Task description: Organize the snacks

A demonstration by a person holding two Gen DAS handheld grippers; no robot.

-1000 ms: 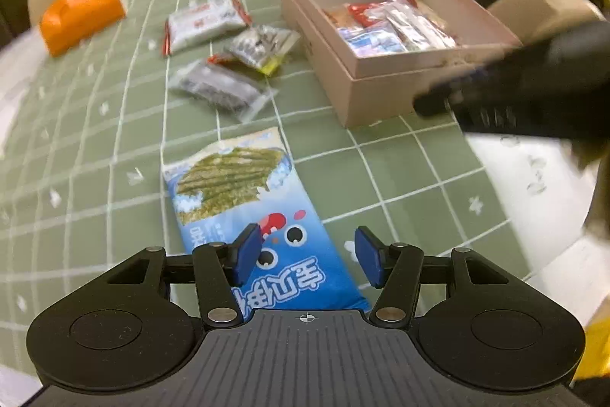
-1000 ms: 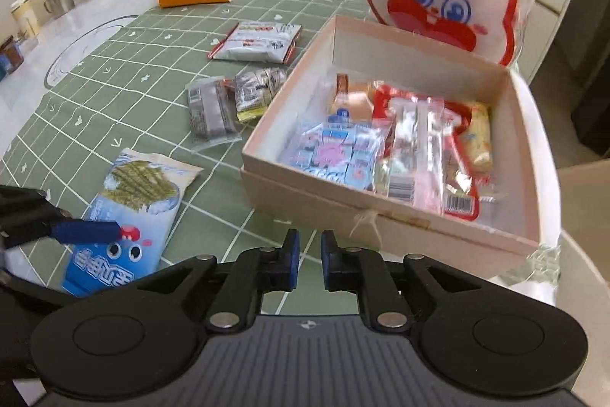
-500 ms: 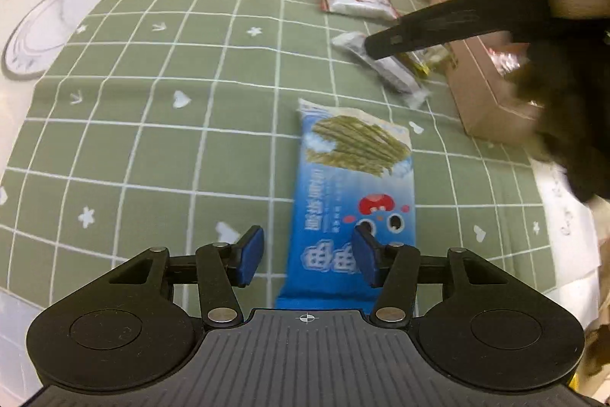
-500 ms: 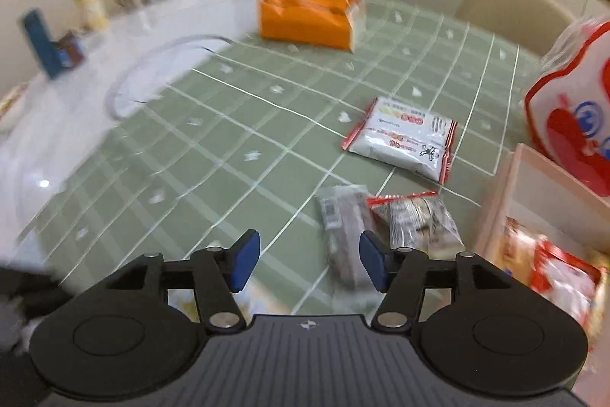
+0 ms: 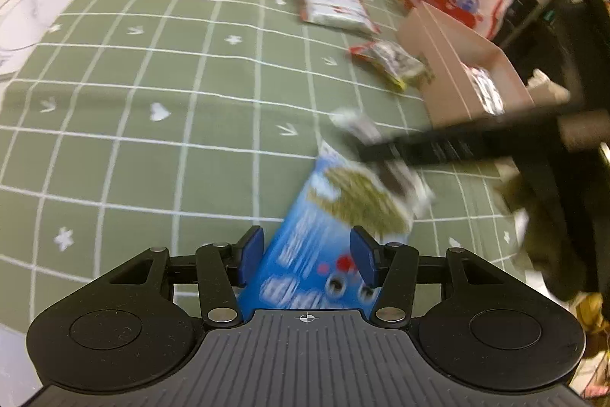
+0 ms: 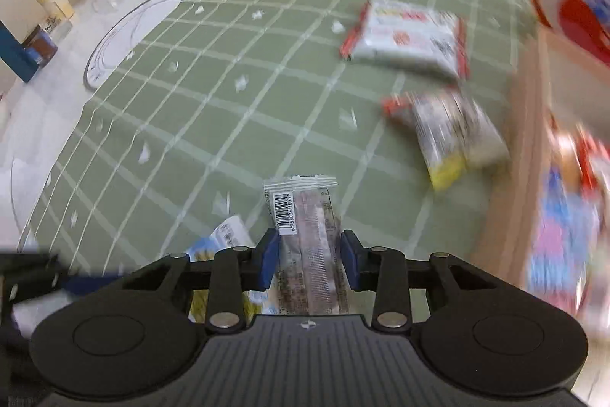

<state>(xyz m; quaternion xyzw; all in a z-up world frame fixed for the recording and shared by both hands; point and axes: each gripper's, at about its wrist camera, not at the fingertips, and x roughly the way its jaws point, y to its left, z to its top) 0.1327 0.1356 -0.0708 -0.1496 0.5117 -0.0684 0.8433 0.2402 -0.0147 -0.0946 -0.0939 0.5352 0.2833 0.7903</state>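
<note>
- Now the dark snack bar (image 6: pixel 310 239) is pinched between the right gripper (image 6: pixel 310 260) fingers, above the counter (image 6: pixel 267 82).
- The blue seaweed packet (image 5: pixel 324 254) is straddled by the left gripper (image 5: pixel 307 256), fingers spread.

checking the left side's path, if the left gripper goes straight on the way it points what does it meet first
Most likely the blue seaweed snack bag, already lying between the open left gripper fingers; beyond it is a dark clear-wrapped packet, though blur hides depth.
</note>
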